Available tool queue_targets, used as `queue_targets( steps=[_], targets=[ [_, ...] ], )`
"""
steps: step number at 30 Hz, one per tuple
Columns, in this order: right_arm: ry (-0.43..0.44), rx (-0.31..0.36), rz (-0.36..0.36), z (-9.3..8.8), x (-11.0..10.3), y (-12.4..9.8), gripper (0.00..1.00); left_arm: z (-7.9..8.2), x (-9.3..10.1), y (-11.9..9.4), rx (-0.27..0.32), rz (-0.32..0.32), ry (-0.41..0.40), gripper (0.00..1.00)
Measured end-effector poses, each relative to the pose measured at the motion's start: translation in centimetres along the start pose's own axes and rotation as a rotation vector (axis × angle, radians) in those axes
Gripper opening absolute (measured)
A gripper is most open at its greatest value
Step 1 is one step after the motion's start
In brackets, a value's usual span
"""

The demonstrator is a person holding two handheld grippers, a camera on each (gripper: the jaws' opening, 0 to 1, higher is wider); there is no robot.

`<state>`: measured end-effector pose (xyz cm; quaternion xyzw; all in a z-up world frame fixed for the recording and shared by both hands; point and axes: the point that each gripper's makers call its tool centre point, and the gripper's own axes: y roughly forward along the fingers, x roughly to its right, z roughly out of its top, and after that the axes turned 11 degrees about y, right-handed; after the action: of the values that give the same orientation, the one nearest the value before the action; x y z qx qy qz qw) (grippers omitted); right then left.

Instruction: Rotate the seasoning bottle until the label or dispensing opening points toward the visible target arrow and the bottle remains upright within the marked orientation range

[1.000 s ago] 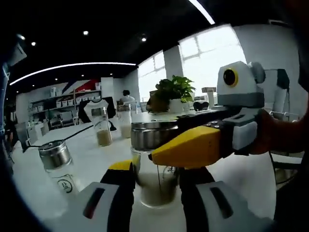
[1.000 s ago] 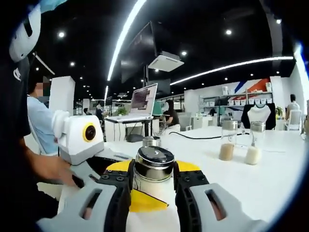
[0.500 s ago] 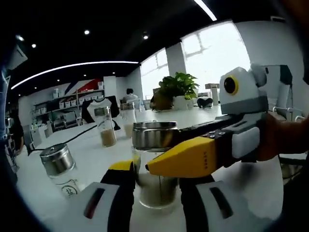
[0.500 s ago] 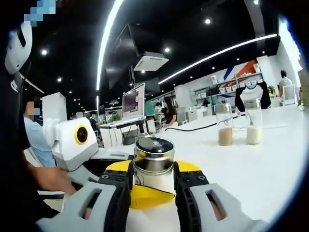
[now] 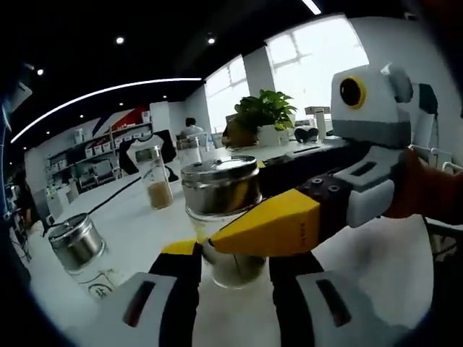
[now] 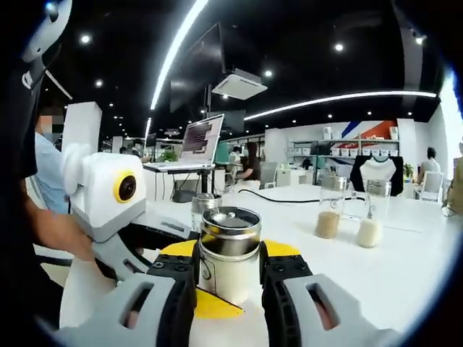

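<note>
Holding the seasoning bottle (image 6: pixel 228 254) between its two jaws, the right gripper (image 6: pixel 228 278) is clamping on the glass body just under the metal lid (image 6: pixel 231 230). The jaws are standing on each side of the bottle and are touching it. In the left gripper view, the same seasoning bottle (image 5: pixel 223 213) is standing between the jaws of the left gripper (image 5: pixel 233 271), but the yellow jaw of the right gripper (image 5: pixel 271 225) is crossing in front of it, so I cannot tell if the left jaws are pressing on the glass or only standing beside it. The bottle is leaning a little in this view; I cannot tell if this is the bottle or the camera.

The bottle is resting on the white table (image 5: pixel 376 264), and some pale powder is showing in its lower part. A second shaker (image 5: pixel 79 249) with a metal lid is standing on the table to the left, well apart. Two taller jars (image 6: pixel 346 213), one with brown filling and one with white filling, are standing farther away on the table. A potted plant (image 5: pixel 262 124) is standing near the window. A person's hand (image 6: pixel 61 235) is holding the left gripper's body (image 6: pixel 108 195).
</note>
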<state>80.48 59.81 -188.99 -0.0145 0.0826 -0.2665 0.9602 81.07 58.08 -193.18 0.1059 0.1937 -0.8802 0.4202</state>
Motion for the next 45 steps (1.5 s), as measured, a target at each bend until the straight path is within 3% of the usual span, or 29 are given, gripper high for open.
queue_targets(
  steps=[5, 7, 8, 11, 15, 18, 20, 23, 27, 31, 35, 37, 38, 41, 45],
  targets=[
    [0.010, -0.016, -0.017, 0.0, 1.9, 0.4, 0.30, -1.5, -0.4, -0.2, -0.057, 0.012, 0.013, 0.42],
    [0.034, -0.016, 0.012, 0.1, 1.9, 0.7, 0.30, -2.2, 0.0, -0.4, -0.079, -0.005, 0.000, 0.45],
    [0.032, -0.016, 0.027, 0.0, 1.9, 0.9, 0.30, -1.9, -0.5, -0.7, -0.063, 0.022, -0.013, 0.46],
    [0.036, -0.044, 0.051, -0.4, 2.1, 1.5, 0.30, -1.8, -0.3, -1.6, -0.060, 0.009, -0.020, 0.52],
    [0.012, -0.079, 0.078, -1.0, 2.1, 2.4, 0.30, -1.6, -0.3, -2.7, -0.006, 0.019, -0.066, 0.58],
    [0.020, -0.065, 0.096, -0.8, 2.0, 2.6, 0.30, 0.1, -0.2, -3.6, 0.097, 0.004, -0.130, 0.64],
    [-0.030, -0.071, 0.100, -0.9, 1.8, 2.8, 0.30, 0.9, -0.6, -3.9, 0.135, 0.007, -0.148, 0.67],
    [-0.021, -0.061, 0.117, -1.1, 1.7, 2.9, 0.30, 1.5, -0.7, -4.1, 0.138, -0.010, -0.142, 0.75],
    [-0.024, -0.043, 0.115, -1.0, 1.8, 3.0, 0.30, 2.7, -0.4, -4.9, 0.140, -0.027, -0.105, 0.77],
    [0.008, -0.049, 0.130, -1.1, 2.0, 3.1, 0.30, 4.6, -0.6, -5.8, 0.189, -0.031, -0.125, 0.80],
    [0.018, -0.050, 0.125, -1.2, 1.9, 3.1, 0.30, 5.3, -2.7, -6.0, 0.235, -0.010, -0.200, 0.89],
    [0.023, -0.076, 0.116, -1.5, 2.1, 3.1, 0.31, 6.0, -3.6, -6.5, 0.255, 0.014, -0.199, 0.91],
    [0.020, -0.072, 0.115, -1.4, 2.1, 3.1, 0.34, 6.4, -3.9, -6.7, 0.263, 0.024, -0.192, 0.93],
    [0.055, 0.052, 0.130, 1.5, 2.1, 2.0, 0.53, 7.1, -5.0, -7.3, 0.255, 0.066, -0.130, 0.99],
    [0.065, 0.104, 0.104, 3.7, 3.0, 0.7, 0.45, 6.5, -5.9, -7.8, 0.214, 0.078, -0.130, 1.00]
  ],
)
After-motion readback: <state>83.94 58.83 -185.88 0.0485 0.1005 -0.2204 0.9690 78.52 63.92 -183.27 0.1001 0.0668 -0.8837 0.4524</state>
